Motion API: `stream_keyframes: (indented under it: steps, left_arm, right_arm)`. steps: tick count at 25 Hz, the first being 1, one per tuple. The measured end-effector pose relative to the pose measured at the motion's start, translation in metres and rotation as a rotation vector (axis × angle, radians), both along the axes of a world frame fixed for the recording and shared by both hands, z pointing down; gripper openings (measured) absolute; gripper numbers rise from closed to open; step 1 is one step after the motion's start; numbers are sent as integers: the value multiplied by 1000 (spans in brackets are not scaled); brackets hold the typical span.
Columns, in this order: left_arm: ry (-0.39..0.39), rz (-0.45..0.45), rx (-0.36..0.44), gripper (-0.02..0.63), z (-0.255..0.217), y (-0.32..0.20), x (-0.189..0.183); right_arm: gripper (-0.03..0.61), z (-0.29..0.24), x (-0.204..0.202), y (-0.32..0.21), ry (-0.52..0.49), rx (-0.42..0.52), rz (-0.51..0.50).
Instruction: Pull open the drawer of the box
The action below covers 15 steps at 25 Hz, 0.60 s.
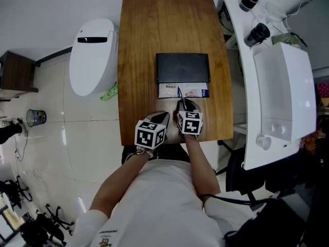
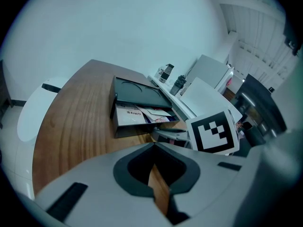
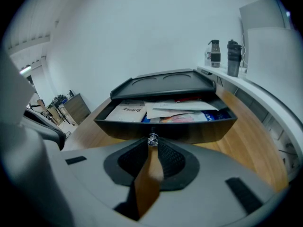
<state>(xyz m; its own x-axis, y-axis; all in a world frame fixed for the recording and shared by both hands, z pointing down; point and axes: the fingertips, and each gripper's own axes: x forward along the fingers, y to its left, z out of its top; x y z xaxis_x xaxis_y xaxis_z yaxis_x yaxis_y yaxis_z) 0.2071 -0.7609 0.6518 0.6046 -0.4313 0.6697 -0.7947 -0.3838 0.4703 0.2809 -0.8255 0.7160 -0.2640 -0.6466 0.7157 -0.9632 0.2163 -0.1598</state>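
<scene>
Black box (image 1: 182, 67) sits mid-way along the wooden table (image 1: 141, 40). Its drawer (image 1: 183, 90) is slid out toward me, with papers (image 3: 175, 109) and packets showing inside. My right gripper (image 3: 152, 145) has its jaws pinched together on the small silver knob (image 3: 152, 139) at the drawer front. My left gripper (image 2: 154, 148) hangs just beside it near the table's near edge, jaws closed together, nothing between them.

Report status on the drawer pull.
Right gripper shut on knob. Left gripper shut, empty. Drawer partly out of box, papers showing. Nothing in the way.
</scene>
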Motion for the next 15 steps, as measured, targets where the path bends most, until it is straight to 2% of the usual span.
stream_keyframes:
  steps: [15]
  left_arm:
    - [4,-2,-4,3,1,4,3]
  right_arm:
    - [55,2,0,12,-4,-5,-1]
